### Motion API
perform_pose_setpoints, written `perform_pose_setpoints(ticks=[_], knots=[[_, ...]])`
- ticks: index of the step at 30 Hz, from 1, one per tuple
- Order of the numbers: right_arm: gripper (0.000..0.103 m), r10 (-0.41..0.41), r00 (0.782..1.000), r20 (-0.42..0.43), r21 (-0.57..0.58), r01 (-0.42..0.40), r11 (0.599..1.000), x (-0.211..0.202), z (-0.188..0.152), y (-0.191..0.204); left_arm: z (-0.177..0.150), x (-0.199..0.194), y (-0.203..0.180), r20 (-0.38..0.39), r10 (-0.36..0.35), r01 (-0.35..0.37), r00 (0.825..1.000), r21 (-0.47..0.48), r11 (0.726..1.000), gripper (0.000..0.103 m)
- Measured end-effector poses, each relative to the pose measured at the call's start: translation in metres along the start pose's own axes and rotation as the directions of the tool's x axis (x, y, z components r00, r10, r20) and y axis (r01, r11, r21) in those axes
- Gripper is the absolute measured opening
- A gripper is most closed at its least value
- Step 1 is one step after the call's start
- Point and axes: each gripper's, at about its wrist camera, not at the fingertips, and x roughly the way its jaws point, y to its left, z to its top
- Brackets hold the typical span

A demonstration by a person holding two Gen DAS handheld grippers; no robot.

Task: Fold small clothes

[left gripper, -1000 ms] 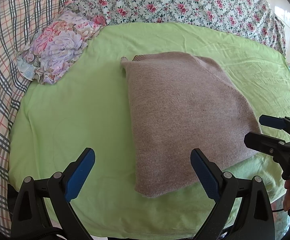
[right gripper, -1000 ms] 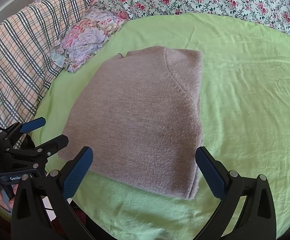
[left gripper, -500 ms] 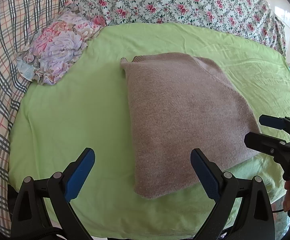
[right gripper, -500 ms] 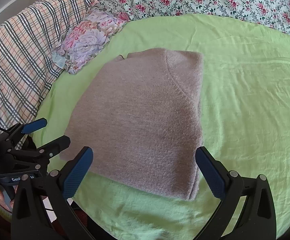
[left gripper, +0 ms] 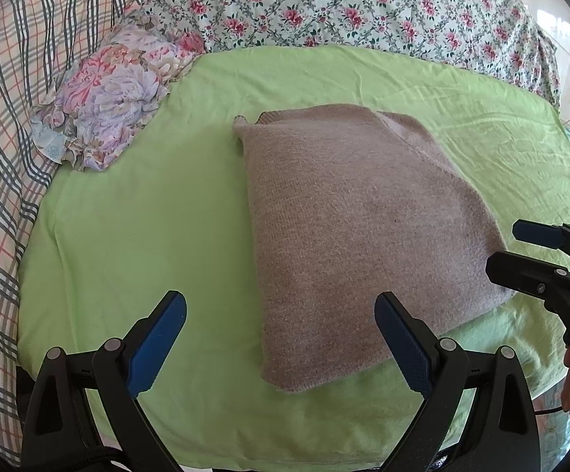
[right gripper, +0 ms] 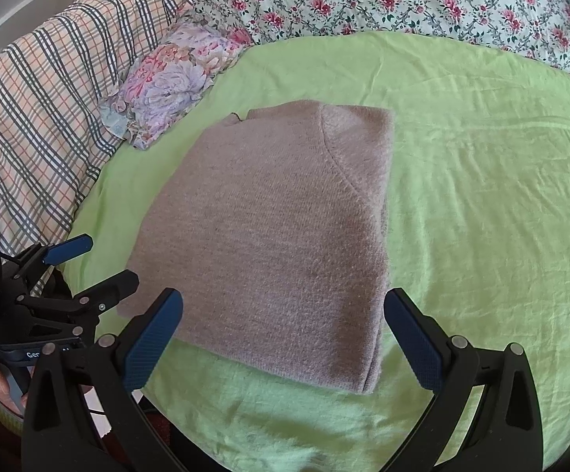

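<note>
sweater [left gripper: 359, 244] on green sheet [left gripper: 135, 236] of bed, folded to a fuzzy taupe rectangle, long axis running away from both grippers | left gripper [left gripper: 281, 338] jaws wide, empty, at near left corner | right gripper [right gripper: 283, 334] jaws wide, empty, over near edge, slightly nearer | both just short of cloth

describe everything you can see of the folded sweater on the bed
The sweater is a fuzzy knit in dusty beige-mauve, folded into a compact, roughly rectangular bundle. A curved raglan-style seam runs across its upper right part, and a ribbed neckline edge peeks out at the far end. Stacked layers show along its right side. It lies flat on the green sheet, its near edge close to the bed's front edge. Both the left gripper and the right gripper hover open near that edge, not touching it.
</note>
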Motion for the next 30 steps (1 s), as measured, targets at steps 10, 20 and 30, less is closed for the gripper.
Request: perform_pose_setpoints(ticks=[10, 20, 30], knots=[[0.102, 0.004, 1.000, 0.004, -0.010, -0.004, 1.000, -0.0020, 0.0007, -0.0020, 0.0026, -0.0021, -0.0030, 0.010, 0.000, 0.000, 1.000, 0.009, 1.000, 0.097], [0.102, 0.008, 1.000, 0.005, -0.008, -0.008, 1.000, -0.0017, 0.0026, -0.0039, 0.0033, 0.0006, -0.0035, 0.003, 0.000, 0.000, 1.000, 0.012, 1.000, 0.097], [0.102, 0.006, 1.000, 0.005, -0.007, -0.006, 1.000, -0.0020, 0.0037, -0.0021, 0.0063, 0.0035, -0.0023, -0.001, -0.005, 0.005, 1.000, 0.016, 1.000, 0.097]])
